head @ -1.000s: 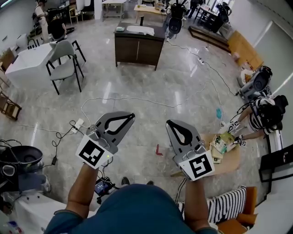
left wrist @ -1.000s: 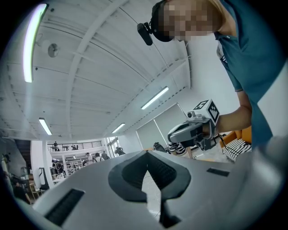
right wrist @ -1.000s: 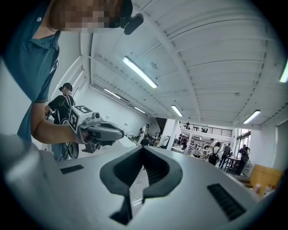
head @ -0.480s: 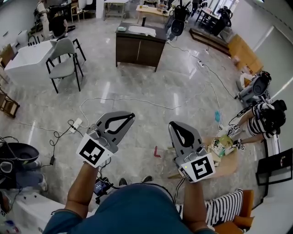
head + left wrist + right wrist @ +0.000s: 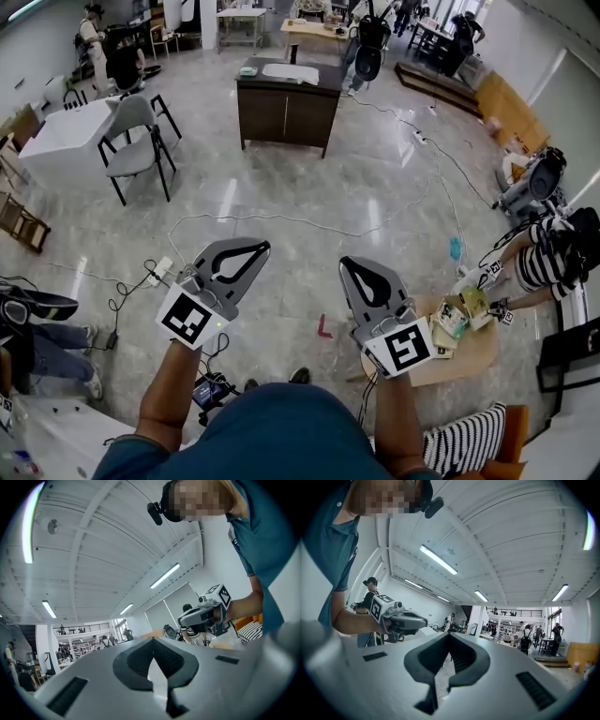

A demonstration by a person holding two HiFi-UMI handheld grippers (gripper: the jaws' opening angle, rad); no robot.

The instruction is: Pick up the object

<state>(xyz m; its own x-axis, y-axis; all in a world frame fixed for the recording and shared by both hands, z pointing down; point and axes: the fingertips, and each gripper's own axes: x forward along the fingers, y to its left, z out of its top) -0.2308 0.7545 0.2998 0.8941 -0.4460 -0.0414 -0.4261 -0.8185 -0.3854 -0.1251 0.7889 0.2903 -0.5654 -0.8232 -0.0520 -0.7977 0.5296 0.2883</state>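
Observation:
I hold both grippers up in front of me, high above the floor, jaws pointing forward. My left gripper [image 5: 260, 247] is shut with nothing between its jaws, and its closed tips [image 5: 152, 640] point into the hall. My right gripper [image 5: 349, 263] is also shut and empty [image 5: 449, 634]. Each gripper shows in the other's view: the right one [image 5: 206, 616], the left one [image 5: 401, 619]. Several packets and small boxes [image 5: 455, 317] lie on a low round wooden table [image 5: 473, 352] to the right of my right gripper, well below it.
A person in a striped top [image 5: 544, 262] crouches at that table's far side. A dark cabinet [image 5: 286, 98] stands ahead, with a grey chair [image 5: 136, 141] and a white table [image 5: 56, 141] at the left. Cables [image 5: 281, 208] and a power strip [image 5: 157, 266] lie across the floor, and a red mark [image 5: 323, 327] is below me.
The head view has drifted a little, so the room sits slightly lower in the picture. Both grippers stay shut, empty and in almost the same place.

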